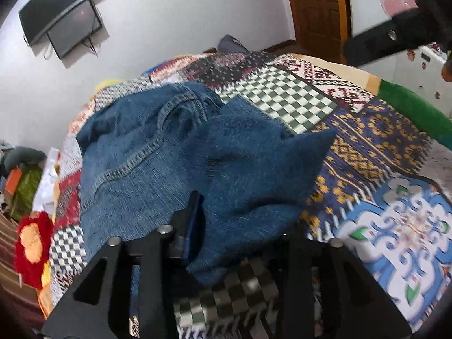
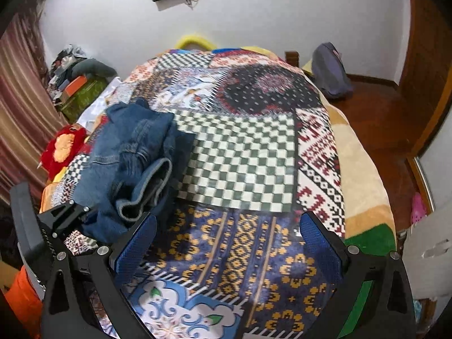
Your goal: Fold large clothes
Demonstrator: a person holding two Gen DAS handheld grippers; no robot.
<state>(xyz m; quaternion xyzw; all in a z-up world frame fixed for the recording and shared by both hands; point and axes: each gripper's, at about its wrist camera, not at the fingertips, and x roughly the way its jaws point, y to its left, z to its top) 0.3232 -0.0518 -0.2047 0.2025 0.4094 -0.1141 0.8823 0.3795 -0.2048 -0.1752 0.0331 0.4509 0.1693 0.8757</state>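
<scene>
The left gripper (image 1: 226,234) is clamped on a fold of the blue denim jeans (image 1: 169,152), and the cloth drapes over and hides one finger. The jeans lie bunched on the left part of the patchwork bedspread (image 1: 381,169), with their hem end lifted at the gripper. The right gripper (image 2: 228,243) hangs above the blue-and-gold patch with its blue pads (image 2: 135,245) spread wide, holding nothing; the jeans (image 2: 132,158) sit just beside its left finger.
</scene>
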